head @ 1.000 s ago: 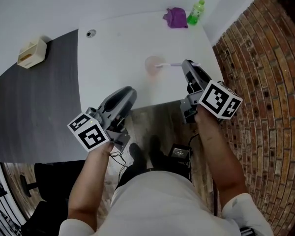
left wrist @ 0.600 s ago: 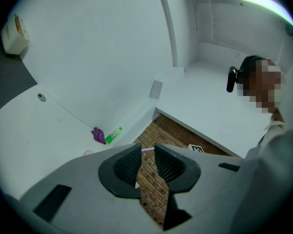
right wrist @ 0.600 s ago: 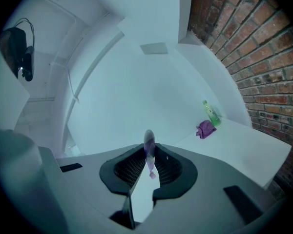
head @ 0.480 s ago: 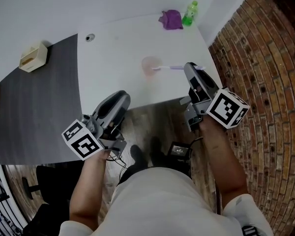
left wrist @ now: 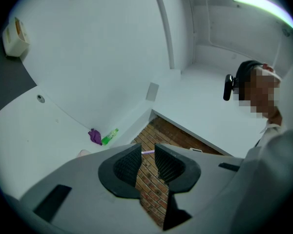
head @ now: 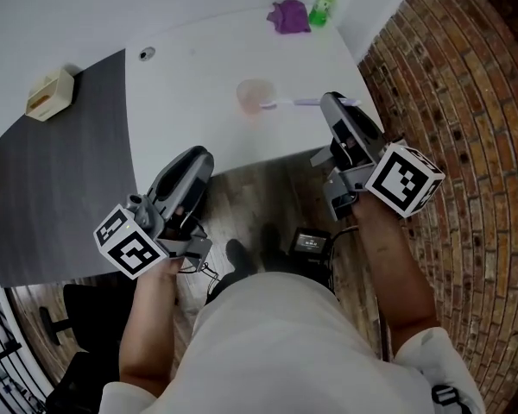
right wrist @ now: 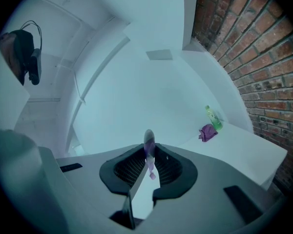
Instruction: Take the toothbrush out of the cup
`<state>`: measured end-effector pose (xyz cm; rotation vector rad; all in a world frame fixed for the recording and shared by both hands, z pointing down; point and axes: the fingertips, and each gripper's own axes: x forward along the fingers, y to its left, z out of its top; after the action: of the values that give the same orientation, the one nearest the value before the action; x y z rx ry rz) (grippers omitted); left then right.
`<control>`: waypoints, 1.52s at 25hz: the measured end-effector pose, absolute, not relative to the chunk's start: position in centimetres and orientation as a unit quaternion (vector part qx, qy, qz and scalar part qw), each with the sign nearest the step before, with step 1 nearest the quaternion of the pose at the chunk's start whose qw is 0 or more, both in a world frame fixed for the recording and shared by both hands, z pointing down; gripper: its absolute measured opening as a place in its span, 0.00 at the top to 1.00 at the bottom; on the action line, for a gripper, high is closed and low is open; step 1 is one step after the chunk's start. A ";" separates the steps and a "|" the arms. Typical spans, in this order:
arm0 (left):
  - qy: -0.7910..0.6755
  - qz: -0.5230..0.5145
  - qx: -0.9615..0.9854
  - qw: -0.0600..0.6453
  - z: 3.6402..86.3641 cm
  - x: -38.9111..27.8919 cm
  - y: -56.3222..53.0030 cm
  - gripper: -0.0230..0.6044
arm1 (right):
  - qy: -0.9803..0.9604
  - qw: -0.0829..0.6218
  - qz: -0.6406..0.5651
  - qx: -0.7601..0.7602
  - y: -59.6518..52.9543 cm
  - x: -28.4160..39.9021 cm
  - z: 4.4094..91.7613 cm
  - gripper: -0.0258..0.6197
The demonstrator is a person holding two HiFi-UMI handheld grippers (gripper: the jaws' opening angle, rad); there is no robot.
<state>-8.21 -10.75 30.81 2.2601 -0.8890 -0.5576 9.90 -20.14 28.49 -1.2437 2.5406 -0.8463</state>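
Note:
A pale pink cup stands on the white table. A purple toothbrush reaches level from the cup's rim to my right gripper, which is shut on its handle. In the right gripper view the toothbrush stands pinched between the pads. I cannot tell whether its far end is still inside the cup. My left gripper hangs off the table's near edge, over the wooden floor. In the left gripper view it holds nothing, its jaws nearly together with only a narrow slit.
A green bottle and a purple cloth sit at the table's far right corner. A dark table with a beige box adjoins on the left. A brick wall runs close along the right.
My left gripper has drawn back toward the person, away from the table. My right gripper stays shut on the toothbrush and has moved slightly farther from the cup.

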 end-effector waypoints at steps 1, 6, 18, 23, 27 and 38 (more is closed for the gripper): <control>-0.338 -0.213 0.860 0.318 30.6 -8.2 -10.5 0.86 | 0.860 0.096 -0.282 -0.415 -19.9 9.9 28.2 0.86; -0.337 -0.213 0.862 0.314 30.0 -8.1 -9.4 0.86 | 0.865 0.099 -0.275 -0.407 -18.6 10.2 27.4 0.86; -0.338 -0.210 0.862 0.316 29.8 -8.2 -7.5 0.86 | 0.858 0.102 -0.287 -0.414 -16.3 11.2 27.5 0.86; -0.334 -0.210 0.863 0.316 29.6 -8.0 -6.6 0.86 | 0.856 0.104 -0.294 -0.414 -15.2 11.2 27.6 0.86; -0.333 -0.210 0.863 0.316 29.5 -8.0 -6.0 0.86 | 0.857 0.103 -0.293 -0.411 -14.5 11.1 27.4 0.86; -0.342 -0.209 0.859 0.320 30.0 -9.0 -4.8 0.86 | 0.866 0.092 -0.290 -0.397 -12.8 10.3 27.7 0.86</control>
<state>-9.04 -4.76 29.97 2.2560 -0.8981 -0.5482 10.32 -12.84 27.74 -1.1792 2.5708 -0.8606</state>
